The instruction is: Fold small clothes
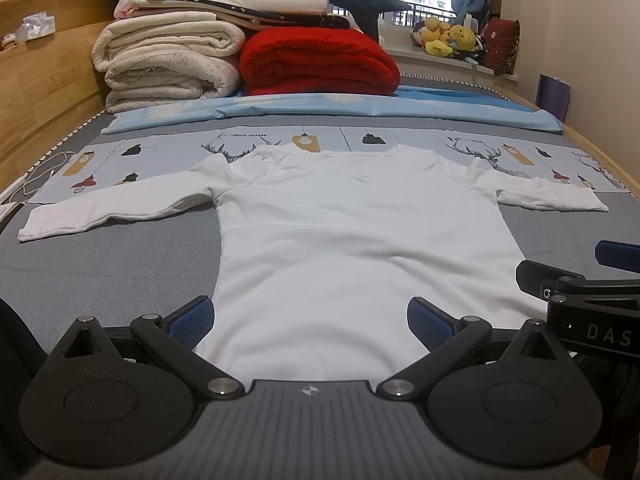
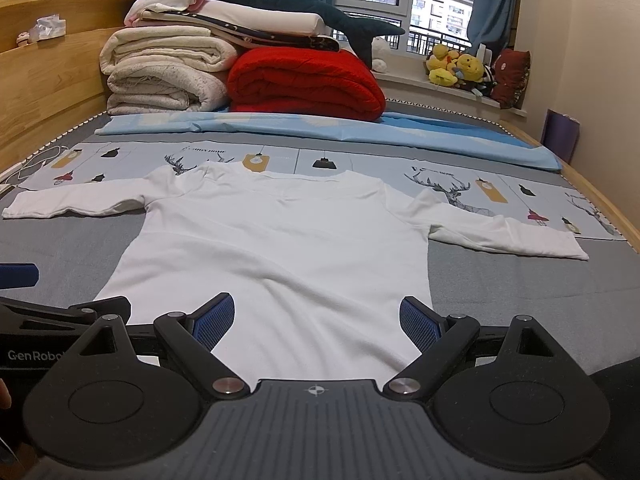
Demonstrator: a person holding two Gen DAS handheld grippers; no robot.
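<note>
**Shirt spread flat, no fold started**

A white shirt (image 1: 360, 232) is laid flat on the bed (image 1: 120, 264), sleeves stretched out, probably so that clean folds can be made. The left gripper (image 1: 310, 322) and right gripper (image 2: 316, 320) are held low at the hem, side by side, fingers spread wide and nothing gripped.

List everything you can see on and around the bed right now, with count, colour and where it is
long-sleeved shirt: one, white, flat mid-bed, sleeves spread
folded blankets: several, cream, far left stack
red quilt: one, beside that stack
shark plush: one, dark teal, atop the stack
plush toys: several, mostly yellow, windowsill
printed sheet: one, pale blue, under shirt top
left hand-held gripper: one, black with blue pads, open at hem
right hand-held gripper: one, same colours, open at hem
</note>
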